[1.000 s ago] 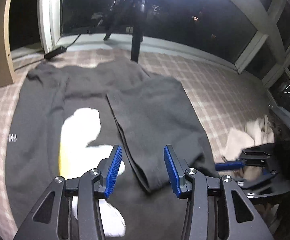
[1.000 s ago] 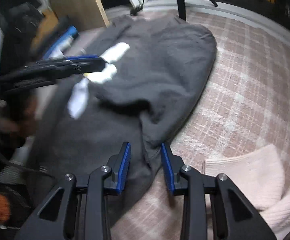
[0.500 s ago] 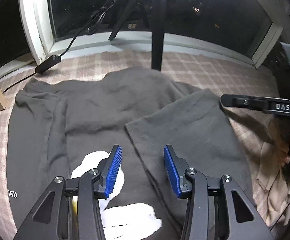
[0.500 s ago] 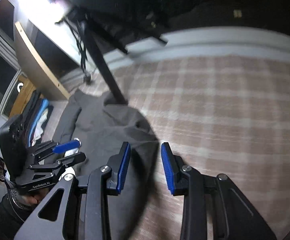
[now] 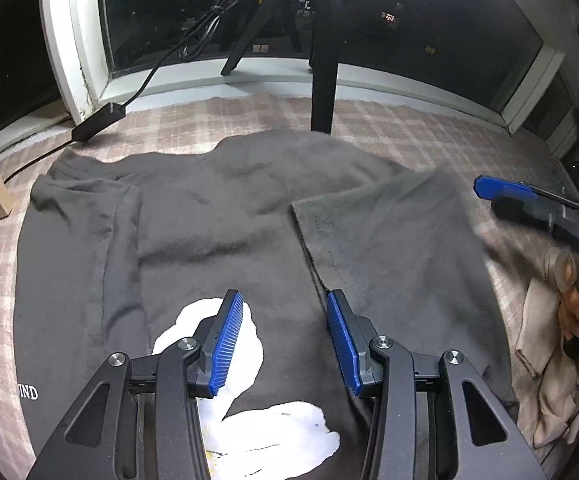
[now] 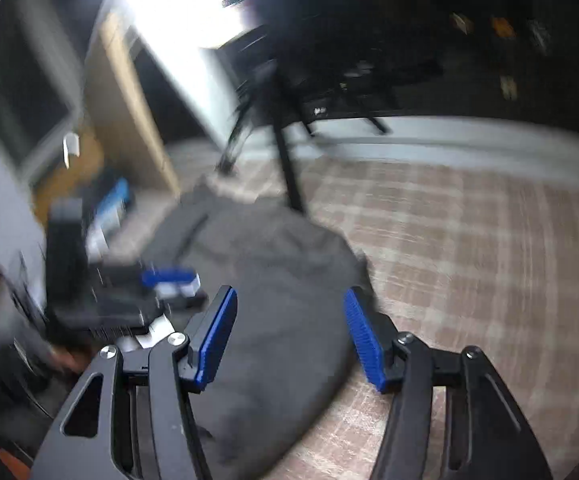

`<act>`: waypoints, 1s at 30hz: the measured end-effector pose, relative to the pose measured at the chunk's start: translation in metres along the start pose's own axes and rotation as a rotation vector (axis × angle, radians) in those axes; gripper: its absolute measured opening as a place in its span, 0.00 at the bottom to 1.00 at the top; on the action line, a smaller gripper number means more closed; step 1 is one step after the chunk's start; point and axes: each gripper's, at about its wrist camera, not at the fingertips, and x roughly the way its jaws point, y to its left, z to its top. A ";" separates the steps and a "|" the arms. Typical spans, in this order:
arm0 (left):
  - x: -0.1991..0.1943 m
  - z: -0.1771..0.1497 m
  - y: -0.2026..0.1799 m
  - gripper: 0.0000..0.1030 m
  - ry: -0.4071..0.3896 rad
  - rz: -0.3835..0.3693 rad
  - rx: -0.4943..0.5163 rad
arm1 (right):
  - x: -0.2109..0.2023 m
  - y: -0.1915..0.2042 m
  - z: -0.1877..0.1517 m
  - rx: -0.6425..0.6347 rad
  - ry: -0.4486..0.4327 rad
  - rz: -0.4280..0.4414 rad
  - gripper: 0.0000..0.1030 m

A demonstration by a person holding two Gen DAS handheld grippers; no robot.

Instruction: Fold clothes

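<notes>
Dark grey T-shirt (image 5: 225, 216) lying flat on a pink plaid blanket (image 5: 389, 120), its right side folded inward so a hemmed edge runs down the middle; a white graphic (image 5: 289, 432) shows on the front, and white lettering at the left edge reads only in part — "IND" (image 5: 28, 393). Left gripper (image 5: 285, 340) hovers over the shirt, blue fingers spread, nothing between them. Right gripper (image 6: 289, 336) — its fingers have just been opening — stands apart above the shirt's folded edge, holding nothing. A cream garment (image 5: 545, 364) lies crumpled beside the shirt. A black tripod leg (image 5: 323, 60) stands behind, before a dark window (image 5: 429, 28).
</notes>
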 end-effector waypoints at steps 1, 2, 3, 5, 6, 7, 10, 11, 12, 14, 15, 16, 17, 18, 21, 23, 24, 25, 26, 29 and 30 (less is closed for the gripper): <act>0.000 0.001 -0.002 0.41 0.002 -0.008 -0.001 | -0.003 -0.010 0.004 0.050 -0.014 0.010 0.54; 0.001 0.001 -0.005 0.41 0.002 -0.013 0.003 | -0.005 -0.020 0.007 0.100 -0.028 0.020 0.54; 0.002 0.001 -0.008 0.41 0.004 -0.013 0.014 | 0.000 -0.024 0.010 0.109 -0.013 0.005 0.54; 0.005 0.000 -0.015 0.41 0.007 -0.010 0.033 | 0.012 -0.029 0.015 0.112 0.028 -0.033 0.54; 0.006 0.000 -0.019 0.41 0.008 -0.007 0.040 | 0.020 -0.031 0.017 0.114 0.059 -0.028 0.53; 0.008 0.000 -0.021 0.41 0.010 -0.007 0.046 | 0.029 -0.032 0.017 0.116 0.093 -0.019 0.53; 0.008 -0.003 -0.030 0.38 -0.007 0.000 0.074 | 0.047 -0.034 0.014 0.101 0.165 -0.017 0.27; 0.008 -0.004 -0.031 0.26 -0.010 0.003 0.082 | 0.052 -0.033 0.014 0.092 0.175 0.000 0.09; 0.007 -0.003 -0.031 0.19 -0.010 0.003 0.085 | 0.054 -0.030 0.015 0.074 0.161 -0.001 0.09; -0.001 -0.006 -0.022 0.12 -0.017 0.017 0.053 | 0.056 -0.023 0.018 0.034 0.133 -0.017 0.09; -0.006 -0.009 -0.017 0.12 -0.022 0.026 0.035 | 0.056 -0.019 0.020 0.008 0.126 -0.041 0.11; -0.011 -0.011 -0.013 0.12 -0.026 0.034 0.016 | 0.054 -0.018 0.021 0.011 0.133 -0.068 0.15; -0.014 -0.013 -0.008 0.15 -0.022 0.024 -0.012 | 0.051 -0.017 0.021 0.021 0.142 -0.095 0.28; -0.018 -0.017 -0.003 0.18 -0.016 0.004 -0.040 | 0.043 -0.018 0.021 0.041 0.129 -0.113 0.39; -0.033 -0.032 0.003 0.25 0.004 -0.040 -0.076 | 0.014 -0.011 0.011 0.043 0.120 -0.134 0.40; -0.038 -0.039 -0.002 0.32 0.022 -0.081 -0.077 | -0.003 0.001 -0.009 0.016 0.166 -0.127 0.40; -0.039 -0.042 -0.005 0.33 0.032 -0.103 -0.078 | -0.012 0.007 -0.020 0.002 0.191 -0.122 0.40; -0.039 -0.045 -0.010 0.35 0.041 -0.118 -0.071 | -0.014 0.017 -0.033 -0.012 0.216 -0.119 0.40; -0.038 -0.048 -0.015 0.35 0.045 -0.123 -0.059 | -0.014 0.027 -0.046 -0.026 0.242 -0.116 0.40; -0.025 -0.052 -0.030 0.35 0.058 -0.077 -0.014 | -0.003 0.052 -0.087 -0.104 0.328 -0.145 0.40; -0.021 -0.056 -0.034 0.35 0.074 -0.032 0.011 | -0.001 0.059 -0.095 -0.181 0.334 -0.201 0.36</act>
